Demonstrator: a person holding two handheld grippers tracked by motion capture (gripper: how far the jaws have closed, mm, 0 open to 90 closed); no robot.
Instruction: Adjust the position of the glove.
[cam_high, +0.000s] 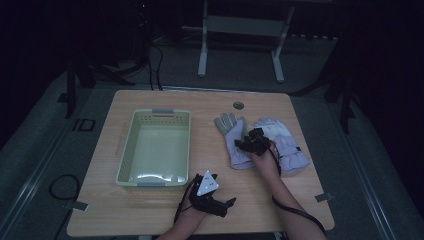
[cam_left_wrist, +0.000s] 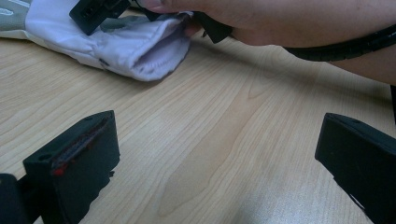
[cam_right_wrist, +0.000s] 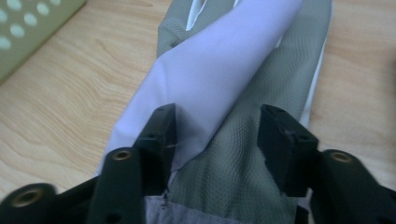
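1. Right at the right gripper (cam_right_wrist: 217, 135), a glove (cam_right_wrist: 219, 79) of lavender cloth with a grey mesh palm lies between the two black jaws. The jaws stand half-spread astride it, one at each side. The left jaw touches a fold of the lavender cloth; the right jaw looks to rest on or just beside the grey mesh. A firm pinch cannot be confirmed, so the glove reads as framed rather than clamped.

2. The relation that matters for the coming move: the glove's long axis runs straight ahead of this gripper, from the jaws away toward the fingers, so the jaws cross its narrow width. Judged from this, closing the jaws further should gather the cloth at the cuff end.

3. In the high view the right gripper (cam_high: 252, 141) sits on top of the near glove (cam_high: 235, 145), with a second glove (cam_high: 290, 145) touching it on the far right side. This hand is clearly the nearer one.

4. The left gripper (cam_high: 212, 197) rests near the table's front edge, well apart from the gloves. Its jaws are spread wide with only bare table (cam_left_wrist: 224, 154) between them. From its own view the glove's open cuff (cam_left_wrist: 154, 60) lies ahead and to the left.

5. Farther left of the right gripper, beyond bare wood, stands the pale green basket (cam_high: 156, 116), which looks empty and seems a likely destination.
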